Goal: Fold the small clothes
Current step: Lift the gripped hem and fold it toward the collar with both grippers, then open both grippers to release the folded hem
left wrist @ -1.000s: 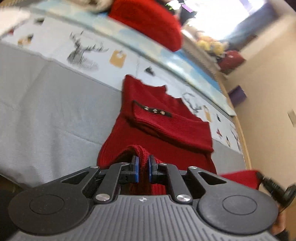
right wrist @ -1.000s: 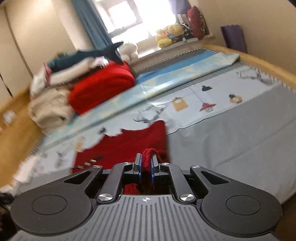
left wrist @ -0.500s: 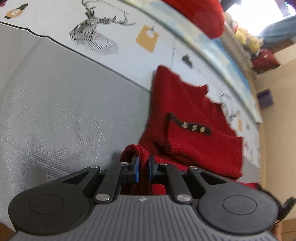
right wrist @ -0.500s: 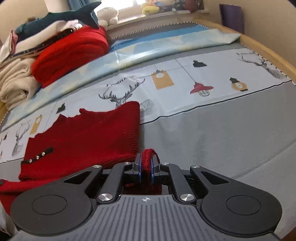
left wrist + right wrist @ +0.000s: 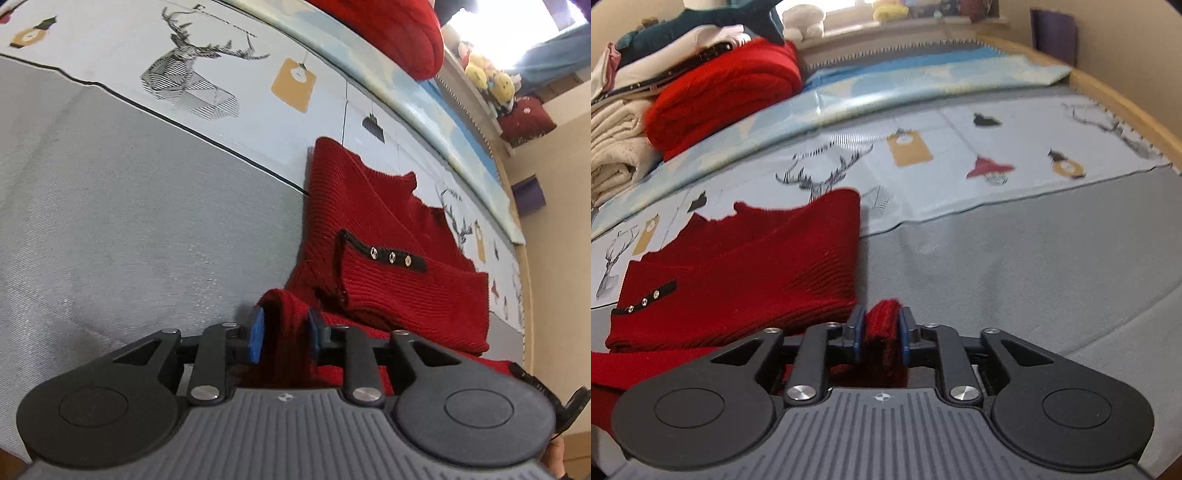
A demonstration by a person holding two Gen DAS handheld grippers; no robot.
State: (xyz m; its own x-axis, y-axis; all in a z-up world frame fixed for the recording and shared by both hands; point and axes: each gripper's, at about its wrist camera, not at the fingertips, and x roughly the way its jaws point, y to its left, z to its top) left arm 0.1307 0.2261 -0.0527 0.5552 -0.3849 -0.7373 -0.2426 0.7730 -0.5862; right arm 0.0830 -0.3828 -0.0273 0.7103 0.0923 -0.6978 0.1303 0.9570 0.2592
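Two grippers met the red sweater (image 5: 373, 236) on the bed (image 5: 1034, 258): left gripper (image 5: 284, 330) parted around a fold, right gripper (image 5: 879, 332) pinching another; folded laundry (image 5: 701, 85) lay beyond.

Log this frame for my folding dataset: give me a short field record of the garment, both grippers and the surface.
garment: red knit sweater, body flat on the bed, one black-trimmed cuff with three buttons folded across it
left gripper: jaws parted, knit fold lying loose between the blue pads
right gripper: pads closed on a bunched knit fold
surface: grey bedcover with a deer-print band
background: stack of folded clothes at the far left in the right wrist view
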